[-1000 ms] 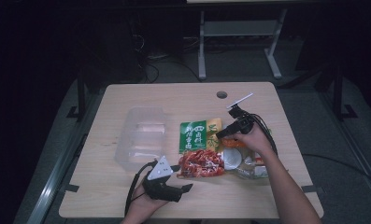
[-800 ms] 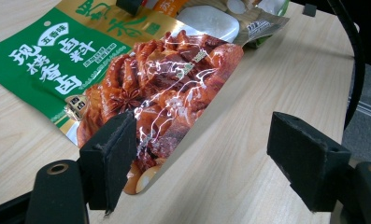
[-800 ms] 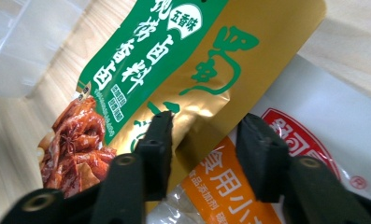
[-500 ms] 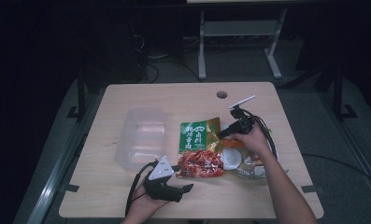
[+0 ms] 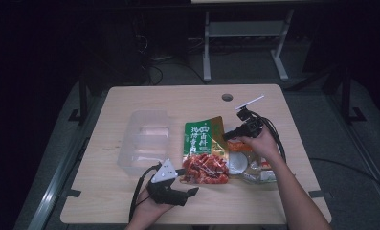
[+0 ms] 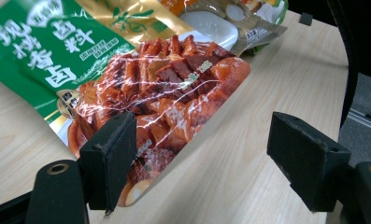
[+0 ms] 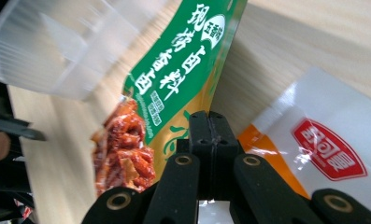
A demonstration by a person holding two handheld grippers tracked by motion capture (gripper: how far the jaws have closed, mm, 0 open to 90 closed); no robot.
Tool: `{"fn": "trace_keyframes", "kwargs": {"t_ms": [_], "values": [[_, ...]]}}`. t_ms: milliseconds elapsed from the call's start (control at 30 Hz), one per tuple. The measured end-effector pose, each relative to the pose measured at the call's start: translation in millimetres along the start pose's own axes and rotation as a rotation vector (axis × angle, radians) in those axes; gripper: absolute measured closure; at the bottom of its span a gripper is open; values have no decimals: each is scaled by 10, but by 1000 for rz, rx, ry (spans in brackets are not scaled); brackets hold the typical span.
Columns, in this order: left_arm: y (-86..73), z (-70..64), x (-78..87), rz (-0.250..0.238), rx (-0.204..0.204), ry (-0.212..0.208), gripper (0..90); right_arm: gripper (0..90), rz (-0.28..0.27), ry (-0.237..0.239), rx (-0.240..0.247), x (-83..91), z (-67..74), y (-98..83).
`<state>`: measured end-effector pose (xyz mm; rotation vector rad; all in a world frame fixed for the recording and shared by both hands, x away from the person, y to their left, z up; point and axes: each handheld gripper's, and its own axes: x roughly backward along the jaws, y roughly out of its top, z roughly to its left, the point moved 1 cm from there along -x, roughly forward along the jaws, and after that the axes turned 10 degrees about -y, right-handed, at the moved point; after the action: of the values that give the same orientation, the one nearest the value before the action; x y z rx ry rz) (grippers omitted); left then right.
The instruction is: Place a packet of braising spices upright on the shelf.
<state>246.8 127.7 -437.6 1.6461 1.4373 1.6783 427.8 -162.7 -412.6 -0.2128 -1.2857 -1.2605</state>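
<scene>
A green and gold food packet (image 5: 200,137) with a clear window of red-brown pieces (image 5: 206,168) lies flat at the table's middle. My right gripper (image 5: 229,136) is at the packet's right edge. In the right gripper view its jaws are pressed together over the gold margin (image 7: 174,140) of the packet (image 7: 178,79), apparently pinching that edge. My left gripper (image 5: 186,188) sits near the table's front edge, open. In the left gripper view the packet's window end (image 6: 174,88) lies just beyond the left fingertip (image 6: 110,158), and my left gripper (image 6: 206,158) has bare table between its jaws.
A clear plastic container (image 5: 144,140) stands left of the packet. A white and orange packet with a red logo (image 7: 330,151) and other wrapped items (image 5: 257,171) lie under my right hand. A round hole (image 5: 227,97) is in the table's far side.
My right hand and gripper have crept slightly toward me and left along the packet's edge. The left gripper and the packet have barely moved.
</scene>
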Motion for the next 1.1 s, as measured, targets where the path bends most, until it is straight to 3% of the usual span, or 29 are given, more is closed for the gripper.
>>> {"fn": "trace_keyframes", "kwargs": {"t_ms": [33,267,433,600,667,933,1100], "values": [[11,4,2,-4,3,2,239,900,-29,5,21,82,67,-5],[43,10,2,-11,23,-6,238,900,-89,-2,103,322,273,-40],[86,-9,-10,-28,41,-27,238,900,-148,-9,213,573,481,-144],[176,17,-17,-57,54,7,187,900,-204,-16,276,761,604,-258],[209,37,-22,-73,72,19,163,900,-253,-15,331,899,695,-376],[287,185,-128,-115,159,45,154,900,-324,-23,408,1047,798,-667],[345,291,-233,-107,182,46,159,900,-332,-7,421,1052,776,-725]]}}
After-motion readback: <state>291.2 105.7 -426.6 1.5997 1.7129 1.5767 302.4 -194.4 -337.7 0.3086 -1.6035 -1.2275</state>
